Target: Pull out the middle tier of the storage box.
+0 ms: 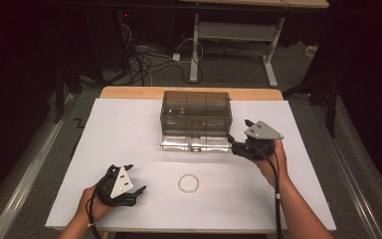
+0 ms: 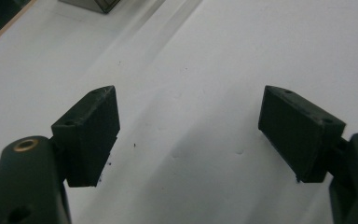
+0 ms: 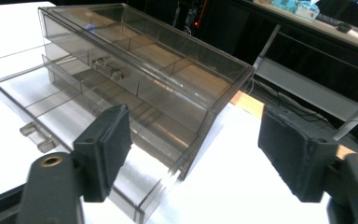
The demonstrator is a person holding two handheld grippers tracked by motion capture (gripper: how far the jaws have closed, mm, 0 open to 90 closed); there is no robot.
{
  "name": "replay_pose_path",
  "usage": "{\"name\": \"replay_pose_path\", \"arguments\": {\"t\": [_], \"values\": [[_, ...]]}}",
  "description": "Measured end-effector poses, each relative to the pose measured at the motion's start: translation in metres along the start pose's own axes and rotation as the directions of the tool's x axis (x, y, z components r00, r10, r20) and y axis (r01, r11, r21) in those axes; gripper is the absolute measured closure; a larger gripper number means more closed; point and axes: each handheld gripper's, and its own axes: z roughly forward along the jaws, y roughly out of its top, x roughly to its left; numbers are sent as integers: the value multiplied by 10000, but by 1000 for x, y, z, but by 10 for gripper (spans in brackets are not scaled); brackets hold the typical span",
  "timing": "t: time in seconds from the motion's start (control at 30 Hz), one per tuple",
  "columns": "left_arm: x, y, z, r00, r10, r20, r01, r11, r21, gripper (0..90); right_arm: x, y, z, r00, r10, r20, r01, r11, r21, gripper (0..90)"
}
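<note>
left gripper (image 2: 189, 135) jaws apart; right gripper (image 3: 193, 149) jaws apart beside drawer box (image 3: 135, 70); drawer (image 3: 51, 116) front cut off

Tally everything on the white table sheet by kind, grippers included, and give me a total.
Clear plastic drawer cabinet, its bottom drawer pulled out: 1
Bead bracelet ring: 1
Hand-held grippers: 2, the left gripper and the right gripper, both with fingers apart
Total: 4
</note>
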Motion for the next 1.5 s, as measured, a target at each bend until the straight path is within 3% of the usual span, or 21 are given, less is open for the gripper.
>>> {"name": "replay_pose_path", "arguments": {"t": [0.4,0.73,1.23,1.5], "values": [[-1,0,1,10000,13,18,-13,10000,52,203,2,-15,-17,9999,-81,-109,80,9999,-116,178],[-2,1,2,10000,25,76,-26,10000,93,203,5,-33,-37,9993,-165,-350,160,9998,-122,176],[-3,2,2,9999,29,138,-31,9999,137,207,2,-62,-69,9998,-77,-196,75,9999,-89,175],[-4,4,1,9999,15,133,-16,10000,77,208,7,-80,-85,9992,-154,-364,152,9999,-70,174]]}}
